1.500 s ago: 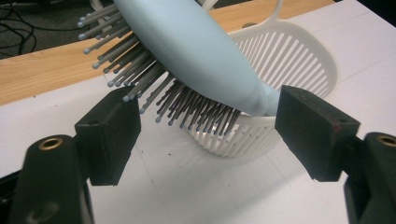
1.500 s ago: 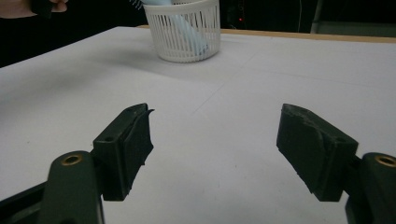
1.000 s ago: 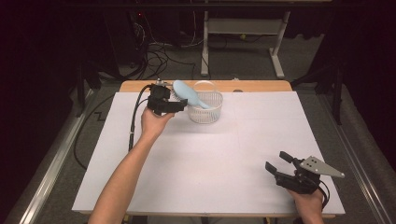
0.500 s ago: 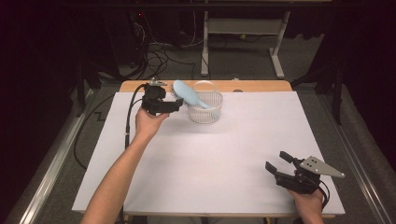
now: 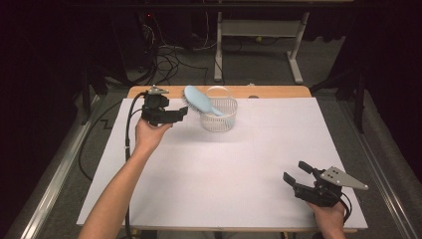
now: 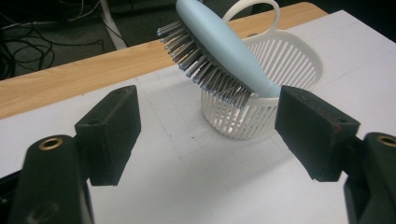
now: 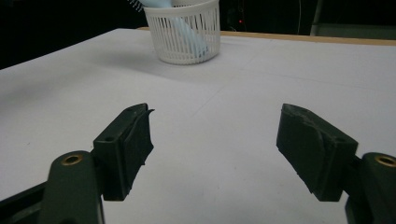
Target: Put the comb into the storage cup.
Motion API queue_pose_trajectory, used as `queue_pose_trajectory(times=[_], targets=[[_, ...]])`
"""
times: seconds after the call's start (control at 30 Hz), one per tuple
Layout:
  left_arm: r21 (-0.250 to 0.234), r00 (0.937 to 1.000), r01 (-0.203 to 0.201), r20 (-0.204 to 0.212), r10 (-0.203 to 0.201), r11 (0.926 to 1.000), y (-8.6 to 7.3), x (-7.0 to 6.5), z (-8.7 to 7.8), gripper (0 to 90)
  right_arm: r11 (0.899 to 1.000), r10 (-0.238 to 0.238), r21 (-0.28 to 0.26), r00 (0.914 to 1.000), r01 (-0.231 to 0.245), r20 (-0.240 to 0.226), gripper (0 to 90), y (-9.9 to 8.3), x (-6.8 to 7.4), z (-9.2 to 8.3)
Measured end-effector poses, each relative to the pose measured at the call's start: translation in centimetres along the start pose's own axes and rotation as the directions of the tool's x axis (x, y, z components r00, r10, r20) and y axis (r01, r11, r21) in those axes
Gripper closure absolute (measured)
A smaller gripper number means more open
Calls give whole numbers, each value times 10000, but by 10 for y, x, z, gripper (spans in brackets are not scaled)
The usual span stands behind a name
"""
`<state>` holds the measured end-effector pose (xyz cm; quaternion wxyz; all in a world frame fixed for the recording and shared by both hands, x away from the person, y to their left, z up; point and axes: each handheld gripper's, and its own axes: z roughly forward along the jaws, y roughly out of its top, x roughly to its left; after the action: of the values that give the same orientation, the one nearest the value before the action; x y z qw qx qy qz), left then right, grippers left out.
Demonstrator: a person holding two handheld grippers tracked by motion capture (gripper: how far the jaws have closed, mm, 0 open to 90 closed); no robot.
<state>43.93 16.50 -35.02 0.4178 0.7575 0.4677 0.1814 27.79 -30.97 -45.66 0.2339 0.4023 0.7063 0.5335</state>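
Note:
A light blue hairbrush (image 5: 198, 102) (image 6: 219, 51) leans in a white slatted basket (image 5: 219, 117) (image 6: 261, 109) (image 7: 184, 35) at the back of the table. Its handle is down inside and its bristled head sticks out over the left rim. My left gripper (image 5: 180, 114) (image 6: 208, 140) is held open just left of the basket, jaws wide apart, nothing between them, a short way from the brush head. My right gripper (image 5: 294, 173) (image 7: 215, 149) stands open near the front right of the table, far from the basket, with nothing in it.
A white sheet (image 5: 224, 174) covers the table, with a strip of bare wood (image 5: 268, 91) along the far edge. Cables (image 5: 164, 55) and a desk frame (image 5: 259, 45) lie on the floor beyond. Metal rails (image 5: 50, 184) run along both sides.
My left gripper has drawn back a little to the left from the brush head. The brush stays leaning in the basket. The right gripper has not moved.

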Motion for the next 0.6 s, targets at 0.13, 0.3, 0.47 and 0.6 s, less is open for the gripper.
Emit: queue_pose_trajectory(times=[0.13,0.3,0.47,0.6], targets=[[-82,10000,92,35,-92,9999,-4,3,-5,222,10000,4,-10,10000,-4,0,269,0,0,-1],[-156,9999,81,99,-79,9998,-7,4,-11,221,10000,29,-13,10000,-29,34,269,0,1,-1],[-256,9999,93,88,-91,9996,-11,7,-16,222,10000,22,-2,10000,-22,53,269,0,1,-1],[-327,9998,202,70,-199,9993,-16,11,-21,222,10000,1,13,10000,-1,77,269,0,1,0]])
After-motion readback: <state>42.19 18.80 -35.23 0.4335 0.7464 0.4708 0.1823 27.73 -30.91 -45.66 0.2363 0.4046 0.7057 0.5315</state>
